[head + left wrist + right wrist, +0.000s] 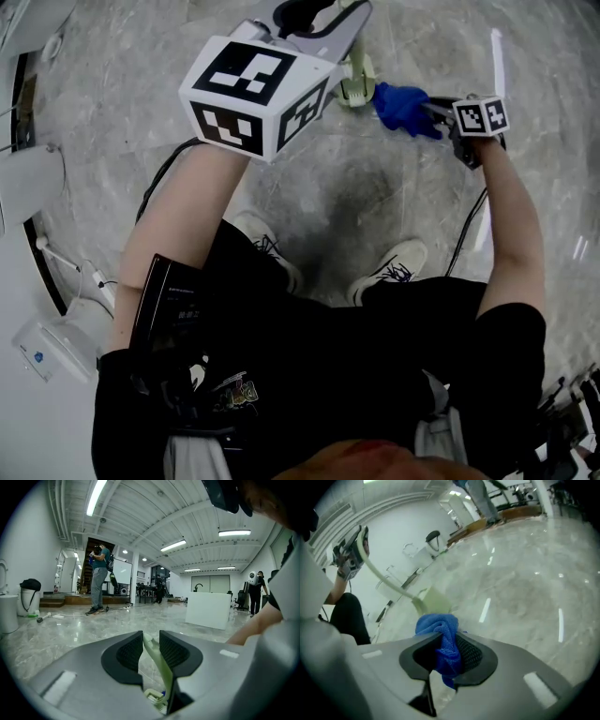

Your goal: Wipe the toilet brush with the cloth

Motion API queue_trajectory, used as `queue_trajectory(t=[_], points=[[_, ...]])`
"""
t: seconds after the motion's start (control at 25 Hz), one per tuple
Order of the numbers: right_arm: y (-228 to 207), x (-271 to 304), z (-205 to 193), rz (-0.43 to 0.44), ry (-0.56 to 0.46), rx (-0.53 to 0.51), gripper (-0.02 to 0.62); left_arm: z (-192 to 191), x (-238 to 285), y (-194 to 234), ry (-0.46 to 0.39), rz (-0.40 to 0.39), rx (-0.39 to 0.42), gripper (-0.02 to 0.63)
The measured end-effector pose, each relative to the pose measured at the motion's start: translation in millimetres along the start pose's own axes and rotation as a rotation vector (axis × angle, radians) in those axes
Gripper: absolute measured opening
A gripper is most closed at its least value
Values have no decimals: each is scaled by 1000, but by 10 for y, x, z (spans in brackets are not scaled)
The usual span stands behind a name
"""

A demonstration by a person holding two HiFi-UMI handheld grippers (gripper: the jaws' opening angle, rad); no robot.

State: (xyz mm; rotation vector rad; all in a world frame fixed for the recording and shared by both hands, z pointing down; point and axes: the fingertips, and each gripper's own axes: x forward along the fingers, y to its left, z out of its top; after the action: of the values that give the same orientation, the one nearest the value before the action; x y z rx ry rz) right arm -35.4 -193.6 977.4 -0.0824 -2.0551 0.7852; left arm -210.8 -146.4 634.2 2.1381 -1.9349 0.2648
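Beneath the shoes (392, 269), glossy marble floor (356, 183)

Bright ceiling strip lights (96, 498) streak glare across the glossy floor (520, 573) ahead of the right gripper (446, 644); fisheye bending darkens every corner, and that view looks slightly soft.

No word, number or brand name can be read anywhere in the three views. The large marker cube (253, 94) at eleven o'clock in the head view and the small marker cube (481, 116) at two o'clock carry only black-and-white square patterns, with no letters or digits. The pale print on the black shirt (234, 392) toward six o'clock and the little blue emblem on the white box (37, 354) at eight o'clock are too small to make out.
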Motion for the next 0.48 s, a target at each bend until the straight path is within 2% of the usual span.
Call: queue_trajectory(t=[0.08,0.12,0.24,0.4,0.48], points=[[-64,-120,339,-67,-123,6,89,11,-10,-1,-5,2,2,118],[-6,-138,506,-70,-178,3,89,16,-13,1,-8,3,1,118],[391,-37,905,7,-273,-30,89,31,-15,12,-13,5,1,118],[884,247,923,150,-220,-101,91,8,-26,12,-8,8,-1,118],[799,323,794,121,-168,-119,89,-6,-30,20,-4,9,-4,118]])
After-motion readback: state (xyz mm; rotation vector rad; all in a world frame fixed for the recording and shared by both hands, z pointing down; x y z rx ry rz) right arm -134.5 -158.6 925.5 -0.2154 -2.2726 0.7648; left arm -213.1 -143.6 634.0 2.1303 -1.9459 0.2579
